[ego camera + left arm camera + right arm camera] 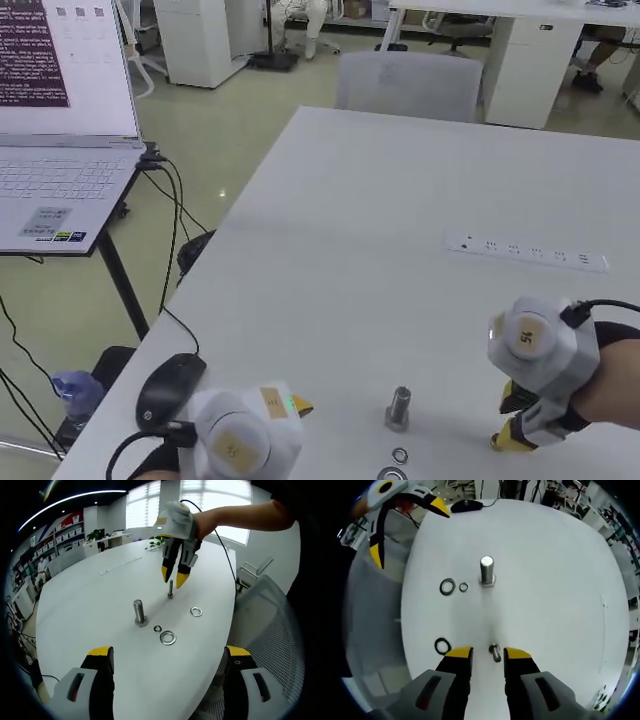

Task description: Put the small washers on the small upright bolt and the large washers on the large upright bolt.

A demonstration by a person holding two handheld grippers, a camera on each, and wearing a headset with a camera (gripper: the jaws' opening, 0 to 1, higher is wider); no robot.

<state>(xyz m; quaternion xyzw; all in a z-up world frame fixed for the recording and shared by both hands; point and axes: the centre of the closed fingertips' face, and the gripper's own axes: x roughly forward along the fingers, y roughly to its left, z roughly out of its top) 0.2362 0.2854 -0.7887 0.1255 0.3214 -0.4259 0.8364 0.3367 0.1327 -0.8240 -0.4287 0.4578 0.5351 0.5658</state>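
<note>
My left gripper [167, 652] is spread wide, my right gripper [488, 652] parted over the small bolt [495, 652]. The small washer [464, 587] (flat, thin metal) looks slippery; I'd pinch across its rim.

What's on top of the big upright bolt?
Nothing: the large silver upright bolt has a bare flat top. Two silver washers lie beside it on the white table. Its underside is hidden.

Bright, even light; window glare; fisheye-warped edges, soft shadows.
</note>
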